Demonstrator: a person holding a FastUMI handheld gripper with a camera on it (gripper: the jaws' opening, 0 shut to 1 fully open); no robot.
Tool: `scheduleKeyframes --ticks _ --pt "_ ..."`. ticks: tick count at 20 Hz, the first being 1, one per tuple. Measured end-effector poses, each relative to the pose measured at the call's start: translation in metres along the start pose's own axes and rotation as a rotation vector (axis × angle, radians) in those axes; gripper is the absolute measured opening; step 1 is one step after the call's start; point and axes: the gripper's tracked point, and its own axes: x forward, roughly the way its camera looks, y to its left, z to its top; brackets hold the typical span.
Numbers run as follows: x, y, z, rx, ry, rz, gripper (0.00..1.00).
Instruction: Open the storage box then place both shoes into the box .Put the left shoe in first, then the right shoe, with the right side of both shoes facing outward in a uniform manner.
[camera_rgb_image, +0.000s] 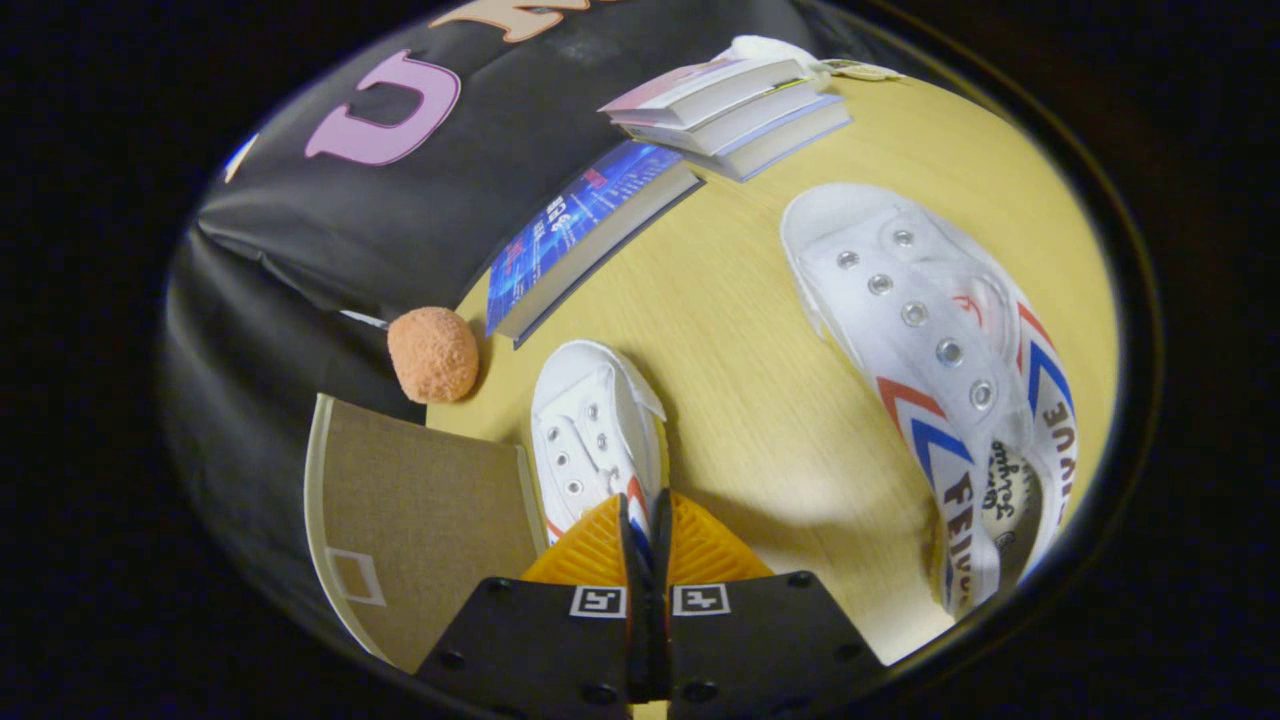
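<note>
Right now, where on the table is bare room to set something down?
The gripper jaws pinch the held shoe. Bare wood lies between it and the second shoe, up to the blue book. Crowded: book stack, orange ball, box.

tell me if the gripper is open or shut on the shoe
Shut on the small white shoe: both orange fingers of the gripper pinch its heel edge, with almost no gap between them.

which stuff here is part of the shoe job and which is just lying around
For the job:
- shoe held in the tongs, gripped at its edge
- tongs, shut on that shoe
- second shoe, lying on the table
- storage box, beside the held shoe

Lying about:
- orange fuzzy ball
- blue-covered book
- stack of books
- table
</note>
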Motion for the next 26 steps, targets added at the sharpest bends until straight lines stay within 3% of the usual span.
scheduleKeyframes --ticks 4,10,19,23,26 --pt "-0.009 0.008 -0.002 0.131 0.002 0.061 0.03" --pt "-0.047 0.034 0.02 0.188 -0.05 0.135 0.03" --pt "-0.127 0.173 0.04 0.021 -0.12 0.326 0.02" --pt "-0.143 0.238 0.011 -0.042 -0.075 0.418 0.03" --pt "-0.124 0.251 -0.025 -0.06 -0.002 0.419 0.02"
